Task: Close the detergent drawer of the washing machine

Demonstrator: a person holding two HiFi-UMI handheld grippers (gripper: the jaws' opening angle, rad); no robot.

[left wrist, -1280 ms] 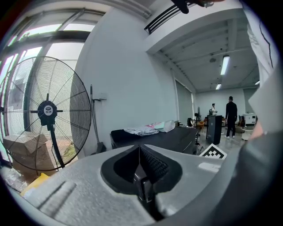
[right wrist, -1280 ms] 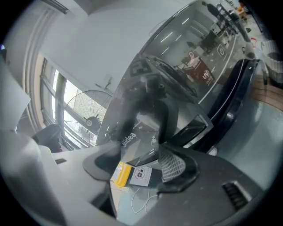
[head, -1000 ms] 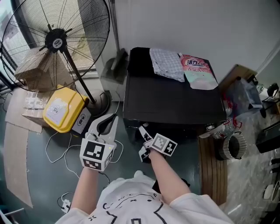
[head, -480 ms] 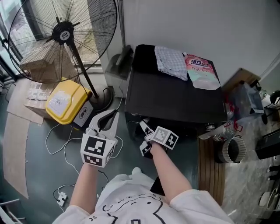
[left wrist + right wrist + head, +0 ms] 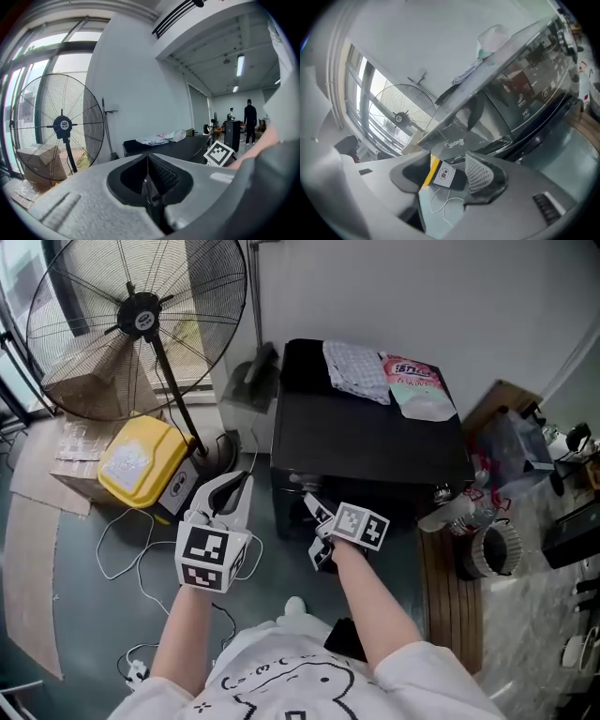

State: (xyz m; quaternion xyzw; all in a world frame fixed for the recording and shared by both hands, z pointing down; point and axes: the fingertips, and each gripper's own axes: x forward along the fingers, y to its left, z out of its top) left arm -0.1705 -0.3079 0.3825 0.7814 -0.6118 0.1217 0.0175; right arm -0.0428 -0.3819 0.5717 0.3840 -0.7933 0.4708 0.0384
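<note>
right gripper (image 5: 452, 174), empty jaws just closing, views washer front (image 5: 525, 101) unseen from above.

The left gripper (image 5: 242, 486) has pale grey fingers (image 5: 225, 501) with black ribbed pads (image 5: 163, 174), and its cube (image 5: 206, 559) carries black-and-white square markers. Right of those fingers stands the glossy black washing machine (image 5: 366, 442). On its top, well beyond them, lie a grey-and-white checked cloth (image 5: 354, 367) and a pink and mint-green pouch (image 5: 417, 385). Left of the fingers sits a yellow case (image 5: 141, 465), with a black fan (image 5: 141, 320) beyond it. The floor (image 5: 103, 615) below them is dull grey-green.
</note>
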